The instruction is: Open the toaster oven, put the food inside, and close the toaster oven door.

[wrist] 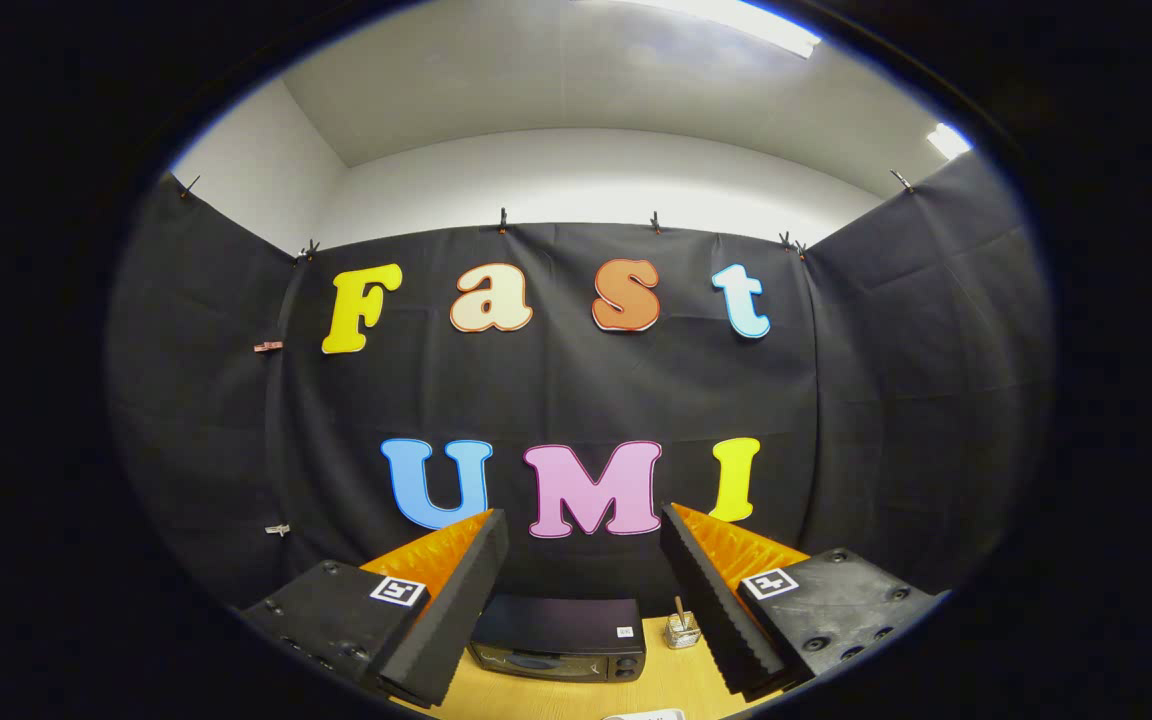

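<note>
A dark toaster oven [558, 637] stands on the wooden table [546, 698], seen low down between my two fingers and well beyond them. Its glass door faces me and looks shut, with knobs at its right end. My gripper [584, 522] is held high above the table, pointing at the booth wall, and it is open with nothing between its fingers. At the table's near edge a sliver of a white object [644, 714] shows, too cut off to identify.
A small clear glass jar [681, 630] with a stick in it stands on the table just right of the oven. Black cloth walls close in the booth at the back and on both sides.
</note>
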Demonstrator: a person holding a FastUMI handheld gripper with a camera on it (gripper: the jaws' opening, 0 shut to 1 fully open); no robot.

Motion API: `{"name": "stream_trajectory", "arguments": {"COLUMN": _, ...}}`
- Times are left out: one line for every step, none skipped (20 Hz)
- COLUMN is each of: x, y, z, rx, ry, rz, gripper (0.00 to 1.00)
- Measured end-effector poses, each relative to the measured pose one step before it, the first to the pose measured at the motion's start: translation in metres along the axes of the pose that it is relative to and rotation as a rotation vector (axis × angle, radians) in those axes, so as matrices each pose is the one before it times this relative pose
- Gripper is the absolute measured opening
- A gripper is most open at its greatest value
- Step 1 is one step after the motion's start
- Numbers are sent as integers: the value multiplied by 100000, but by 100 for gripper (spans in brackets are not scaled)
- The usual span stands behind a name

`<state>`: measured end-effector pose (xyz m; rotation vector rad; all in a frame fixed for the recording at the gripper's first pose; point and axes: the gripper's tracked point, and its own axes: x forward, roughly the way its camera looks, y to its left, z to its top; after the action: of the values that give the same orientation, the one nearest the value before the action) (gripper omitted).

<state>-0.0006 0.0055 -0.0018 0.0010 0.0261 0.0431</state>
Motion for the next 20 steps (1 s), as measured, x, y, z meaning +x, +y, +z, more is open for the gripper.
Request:
{"name": "stream_trajectory", "arguments": {"x": 22, "y": 0, "z": -55, "rx": 85, "ry": 98, "rz": 255, "gripper": 98}}
{"name": "stream_trajectory", "arguments": {"x": 15, "y": -34, "z": -21, "rx": -103, "ry": 141, "rz": 47, "gripper": 99}}
{"name": "stream_trajectory", "arguments": {"x": -14, "y": -17, "z": 11, "rx": -231, "ry": 194, "rz": 63, "gripper": 99}}
{"name": "stream_trajectory", "arguments": {"x": 56, "y": 25, "z": -42, "rx": 88, "ry": 79, "rz": 124, "gripper": 99}}
{"name": "stream_trajectory", "arguments": {"x": 6, "y": 101, "z": 6, "rx": 326, "ry": 65, "rz": 464, "gripper": 99}}
{"name": "stream_trajectory", "arguments": {"x": 48, "y": 93, "z": -66, "rx": 310, "ry": 243, "rz": 452, "gripper": 99}}
{"name": "stream_trajectory", "arguments": {"x": 39, "y": -9, "z": -140, "rx": 49, "ry": 105, "rz": 359, "gripper": 99}}
{"name": "stream_trajectory", "arguments": {"x": 202, "y": -7, "z": -100, "rx": -237, "ry": 284, "rz": 132, "gripper": 99}}
{"name": "stream_trajectory", "arguments": {"x": 2, "y": 42, "z": -107, "rx": -336, "ry": 263, "rz": 171, "gripper": 99}}
{"name": "stream_trajectory", "arguments": {"x": 148, "y": 67, "z": -93, "rx": -169, "ry": 137, "rz": 195, "gripper": 99}}
{"name": "stream_trajectory", "arguments": {"x": 314, "y": 289, "z": -166, "rx": 184, "ry": 91, "rz": 369, "gripper": 99}}
{"name": "stream_trajectory", "arguments": {"x": 431, "y": 341, "z": -216, "rx": 369, "ry": 199, "rz": 361, "gripper": 99}}
{"name": "stream_trajectory", "arguments": {"x": 413, "y": 357, "z": -296, "rx": 530, "ry": 381, "rz": 444, "gripper": 99}}
{"name": "stream_trajectory", "arguments": {"x": 436, "y": 269, "z": -278, "rx": 509, "ry": 418, "rz": 604, "gripper": 99}}
{"name": "stream_trajectory", "arguments": {"x": 293, "y": 310, "z": -291, "rx": 450, "ry": 407, "rz": 778, "gripper": 99}}
{"name": "stream_trajectory", "arguments": {"x": 510, "y": 367, "z": -462, "rx": 286, "ry": 660, "rz": 769, "gripper": 99}}
{"name": "stream_trajectory", "arguments": {"x": 500, "y": 338, "z": -483, "rx": 285, "ry": 436, "rz": 797, "gripper": 99}}
{"name": "stream_trajectory", "arguments": {"x": 226, "y": 259, "z": -483, "rx": 470, "ry": 448, "rz": 1046, "gripper": 99}}
{"name": "stream_trajectory", "arguments": {"x": 598, "y": 394, "z": -430, "rx": 499, "ry": 539, "rz": 712, "gripper": 99}}
{"name": "stream_trajectory", "arguments": {"x": 1091, "y": 625, "z": -496, "rx": 782, "ry": 286, "rz": 531, "gripper": 99}}
